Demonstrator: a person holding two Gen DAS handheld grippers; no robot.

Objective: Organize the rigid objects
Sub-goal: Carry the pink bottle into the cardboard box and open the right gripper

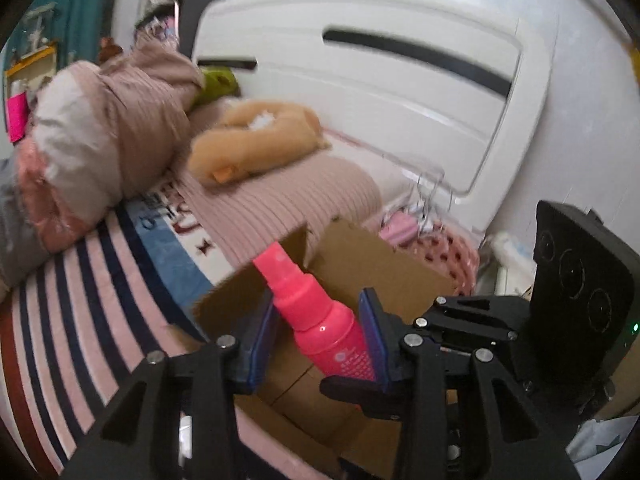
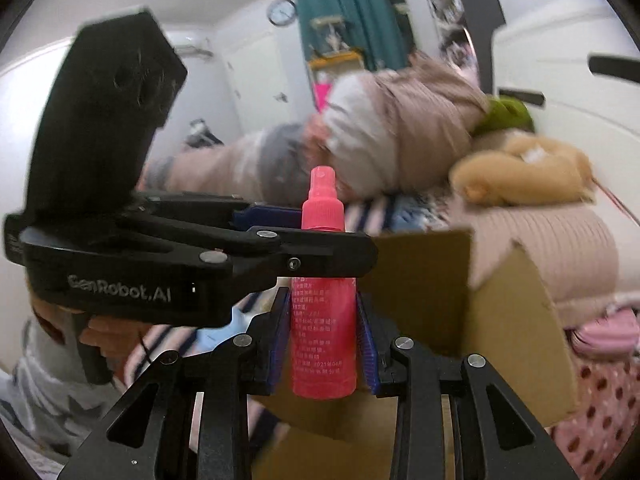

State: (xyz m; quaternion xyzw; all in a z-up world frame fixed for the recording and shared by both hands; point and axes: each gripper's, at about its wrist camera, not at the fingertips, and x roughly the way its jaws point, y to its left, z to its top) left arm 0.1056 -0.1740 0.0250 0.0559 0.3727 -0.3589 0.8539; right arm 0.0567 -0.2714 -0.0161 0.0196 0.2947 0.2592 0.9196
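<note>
A pink spray bottle (image 1: 320, 320) is held above an open cardboard box (image 1: 360, 264) on the bed. My right gripper (image 2: 322, 328) is shut on the bottle's lower body (image 2: 323, 340) and holds it upright. My left gripper (image 1: 316, 320) stands around the bottle's shoulder; its blue pads (image 1: 370, 320) are near the bottle, with a small gap on the left side. In the right wrist view the left gripper (image 2: 312, 220) comes in from the left, level with the bottle's neck.
A striped blanket (image 1: 80, 300) covers the bed. A tan plush toy (image 1: 256, 140), a bundled pink quilt (image 1: 120, 120) and a white headboard (image 1: 400, 80) lie behind the box. A pink dotted cloth (image 2: 600, 420) lies to the right.
</note>
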